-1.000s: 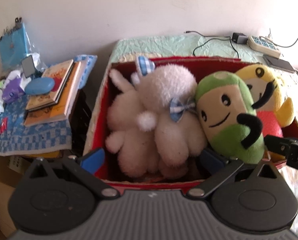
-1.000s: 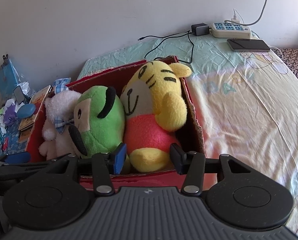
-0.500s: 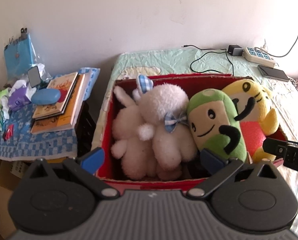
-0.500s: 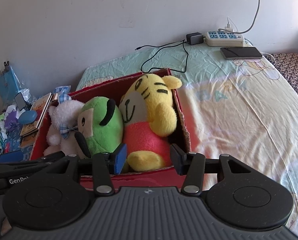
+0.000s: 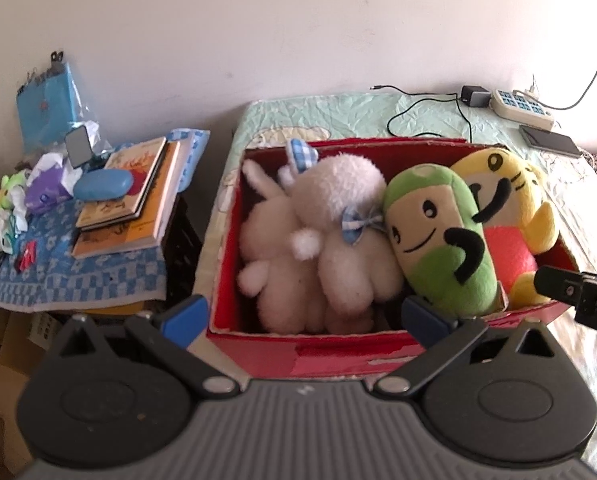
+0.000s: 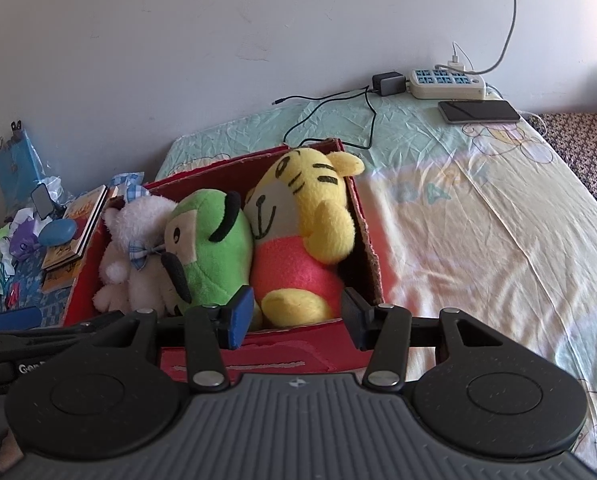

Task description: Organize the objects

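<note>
A bed [image 6: 478,240] holds a red box [image 5: 338,354]. Inside, side by side and touching, sit a white bunny [image 5: 322,240], a green toy [image 5: 438,240] and a yellow tiger [image 6: 306,232]. Near the box's front, the left tool [image 5: 304,318] is wide apart and empty. The right tool [image 6: 294,318] is apart too, holding nothing.
</note>
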{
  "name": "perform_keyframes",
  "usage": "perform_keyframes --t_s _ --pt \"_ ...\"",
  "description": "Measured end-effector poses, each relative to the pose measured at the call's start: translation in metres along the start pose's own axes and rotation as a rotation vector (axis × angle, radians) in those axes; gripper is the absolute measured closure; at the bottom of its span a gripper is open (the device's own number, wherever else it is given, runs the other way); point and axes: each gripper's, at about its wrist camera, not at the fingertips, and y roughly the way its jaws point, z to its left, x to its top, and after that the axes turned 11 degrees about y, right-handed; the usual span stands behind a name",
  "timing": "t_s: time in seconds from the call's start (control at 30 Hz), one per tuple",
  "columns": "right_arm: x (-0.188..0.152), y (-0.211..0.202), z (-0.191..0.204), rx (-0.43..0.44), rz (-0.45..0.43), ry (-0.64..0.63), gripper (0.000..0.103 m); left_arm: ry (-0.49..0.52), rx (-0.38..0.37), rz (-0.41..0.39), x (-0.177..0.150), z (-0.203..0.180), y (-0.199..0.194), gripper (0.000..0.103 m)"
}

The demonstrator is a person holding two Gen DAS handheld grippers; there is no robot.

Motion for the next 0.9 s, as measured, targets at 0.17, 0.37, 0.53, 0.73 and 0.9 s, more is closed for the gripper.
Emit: perform_keyframes --t_s 0.17,0.37,0.53,0.73,0.9 --pt "-0.001 -0.002 0.002 0.006 -0.001 -0.006 0.052 0.002 0.001 -0.002 -0.003 0.001 -0.004 0.0" --pt "-0.003 -0.004 0.002 0.01 0.0 -0.007 0.052 -0.002 -0.009 0.012 -0.01 -0.003 -0.008 0.0" --pt "-0.007 -0.006 0.002 0.016 0.013 -0.011 0.052 -0.001 -0.023 0.036 -0.017 -0.008 -0.007 0.0" --pt "-0.011 -0.005 0.001 0.015 0.027 -0.013 0.052 -0.006 -0.034 0.067 -0.021 -0.012 -0.001 0.0" --pt "-0.015 -0.005 -0.002 0.008 0.042 -0.017 0.052 0.006 -0.043 0.09 -0.026 -0.017 0.005 0.0"
